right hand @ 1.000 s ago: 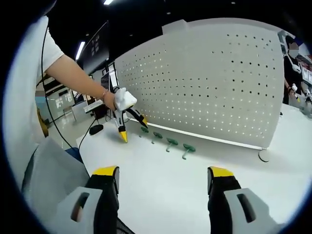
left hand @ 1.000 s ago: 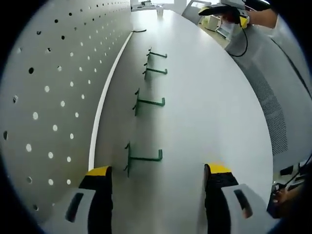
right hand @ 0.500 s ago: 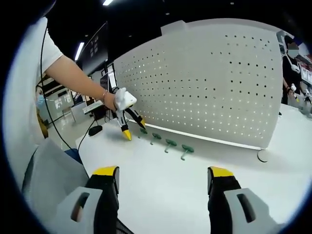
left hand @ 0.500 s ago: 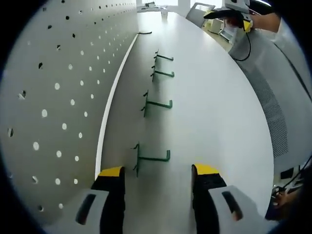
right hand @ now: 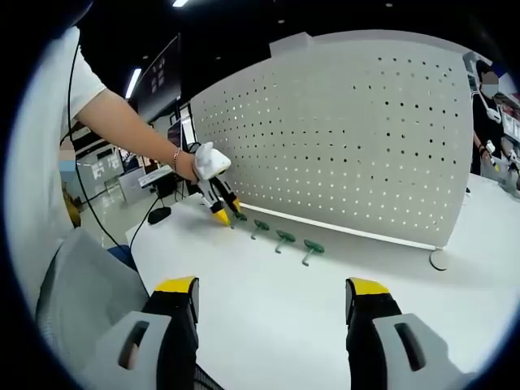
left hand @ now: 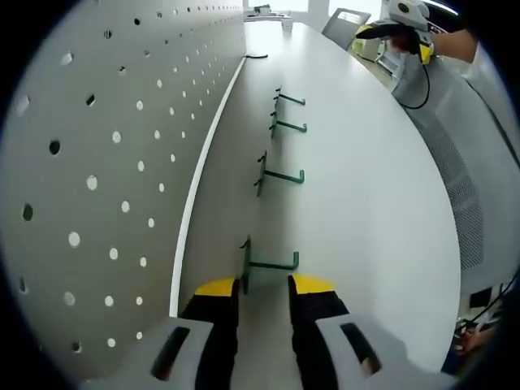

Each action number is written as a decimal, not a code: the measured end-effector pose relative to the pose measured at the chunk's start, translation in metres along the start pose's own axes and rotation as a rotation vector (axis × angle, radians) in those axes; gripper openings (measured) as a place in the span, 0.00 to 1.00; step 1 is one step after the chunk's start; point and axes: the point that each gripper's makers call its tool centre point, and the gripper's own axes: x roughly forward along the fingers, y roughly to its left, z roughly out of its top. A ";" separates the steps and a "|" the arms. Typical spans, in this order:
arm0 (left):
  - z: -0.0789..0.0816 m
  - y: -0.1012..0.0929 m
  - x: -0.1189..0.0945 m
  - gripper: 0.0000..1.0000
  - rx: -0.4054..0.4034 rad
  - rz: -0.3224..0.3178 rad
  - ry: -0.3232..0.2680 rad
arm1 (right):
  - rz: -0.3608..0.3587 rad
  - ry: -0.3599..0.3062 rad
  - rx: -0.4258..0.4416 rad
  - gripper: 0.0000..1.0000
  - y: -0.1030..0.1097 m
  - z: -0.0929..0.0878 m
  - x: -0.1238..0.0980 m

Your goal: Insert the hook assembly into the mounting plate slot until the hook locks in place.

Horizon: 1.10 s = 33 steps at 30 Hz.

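Green metal is what you are after: four hooks lie in a row on the white desk (left hand: 366, 162), parallel to the foot of the pegboard (left hand: 106, 138), which stands upright just beside them. The nearest hook (left hand: 268, 263) sits right ahead of your left gripper (left hand: 264, 286), touching or all but touching the yellow tips. Its long shank runs crosswise to the jaws, with the backplate end at the pegboard side and the upturned tip pointing away from the board. The jaws are drawn in to a narrow gap, not yet clamped on anything that you can see; whether the backplate already lies between the tips is hard to tell.

From the right gripper view, your left gripper (right hand: 221, 213) is down at the far end of the row, at the first hook (right hand: 241, 216), while the other three hooks, such as the closest one (right hand: 310, 249), lie apart along the line. Your right gripper (right hand: 272, 296) hangs well back over bare desk with its jaws wide apart and empty.

So the left hand is plainly the nearer one. Because the shank lies across the jaws, you would probably do best to pinch at the backplate end, then lift and turn it to face the holes in the board.
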 end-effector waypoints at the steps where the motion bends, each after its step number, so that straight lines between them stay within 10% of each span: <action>1: 0.001 -0.001 0.000 0.19 0.012 0.001 0.001 | 0.000 0.000 0.000 0.71 0.000 0.000 0.000; 33: 0.002 0.005 0.002 0.04 0.110 0.072 0.040 | -0.001 0.004 -0.012 0.71 0.000 -0.002 -0.002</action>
